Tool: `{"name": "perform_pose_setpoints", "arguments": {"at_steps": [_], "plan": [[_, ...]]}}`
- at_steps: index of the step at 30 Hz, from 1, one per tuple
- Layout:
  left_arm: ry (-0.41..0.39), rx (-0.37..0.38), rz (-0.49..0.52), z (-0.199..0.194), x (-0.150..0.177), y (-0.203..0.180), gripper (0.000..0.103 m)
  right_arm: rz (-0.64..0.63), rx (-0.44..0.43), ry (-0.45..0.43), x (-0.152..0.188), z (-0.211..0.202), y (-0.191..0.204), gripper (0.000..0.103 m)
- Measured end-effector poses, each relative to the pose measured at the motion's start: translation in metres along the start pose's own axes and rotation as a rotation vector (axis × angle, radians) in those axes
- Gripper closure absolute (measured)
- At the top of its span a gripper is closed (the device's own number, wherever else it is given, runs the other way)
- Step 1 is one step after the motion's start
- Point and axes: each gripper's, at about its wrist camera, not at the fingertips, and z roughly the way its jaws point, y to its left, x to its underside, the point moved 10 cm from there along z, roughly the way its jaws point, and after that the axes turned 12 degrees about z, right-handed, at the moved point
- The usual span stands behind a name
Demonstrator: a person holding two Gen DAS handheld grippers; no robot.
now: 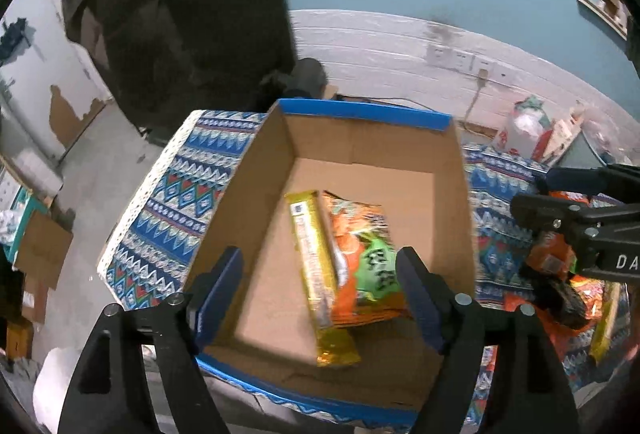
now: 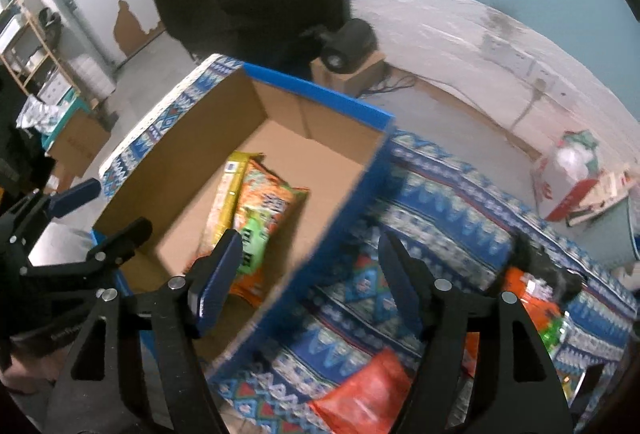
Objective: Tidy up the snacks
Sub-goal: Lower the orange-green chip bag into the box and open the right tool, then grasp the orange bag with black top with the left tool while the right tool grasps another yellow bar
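An open cardboard box with blue rims stands on a patterned blue cloth. Inside lie a yellow snack bar and an orange snack bag with a green label. My left gripper is open and empty above the box's near side. My right gripper is open and empty, astride the box's right wall; it also shows at the right of the left wrist view. Orange and red snack packets lie on the cloth right of the box.
A white and red bag sits on the cloth's far right. A black device on a small carton stands on the floor behind the table. Cartons and shelving stand at the left.
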Motion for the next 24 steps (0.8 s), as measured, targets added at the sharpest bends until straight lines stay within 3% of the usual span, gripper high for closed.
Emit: {"name": "perform_pose_setpoints", "arguments": {"at_steps": [12,24], "plan": [[-0.020,0.098,0.134,-0.014,-0.012,-0.080,0.023,0.106,0.090,-0.028,0.031,-0.048,-0.083,0.032],[-0.046,0.131,0.269,-0.024,-0.021,-0.145,0.023,0.227,0.180,-0.034,0.076,-0.085,-0.173,0.032]]}}
